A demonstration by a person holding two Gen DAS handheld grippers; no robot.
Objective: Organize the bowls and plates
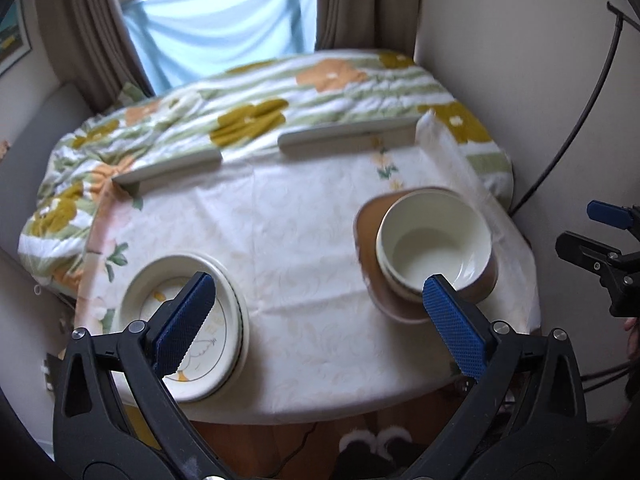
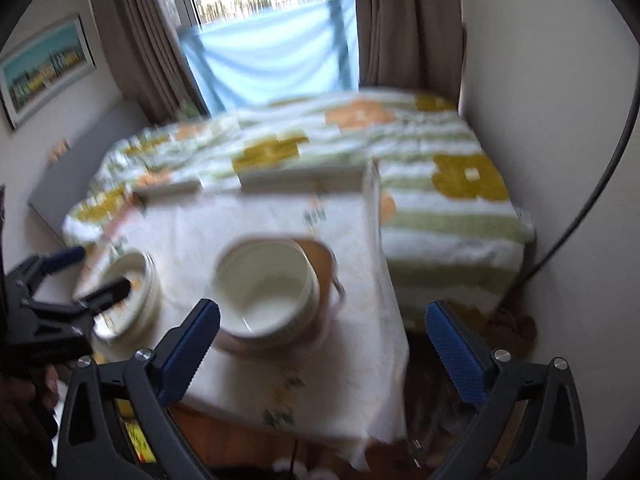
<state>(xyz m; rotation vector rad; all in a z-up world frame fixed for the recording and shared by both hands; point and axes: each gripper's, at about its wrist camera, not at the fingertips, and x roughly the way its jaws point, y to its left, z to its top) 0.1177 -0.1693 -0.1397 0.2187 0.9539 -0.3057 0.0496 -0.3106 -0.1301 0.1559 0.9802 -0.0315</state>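
Both the left gripper [image 1: 320, 308] and right gripper [image 2: 322, 330] are held spread and empty above the table [image 1: 280, 240], plates [image 1: 188, 320] stacked left, bowls [image 1: 434, 244] nested right, seemingly sorted by kind.
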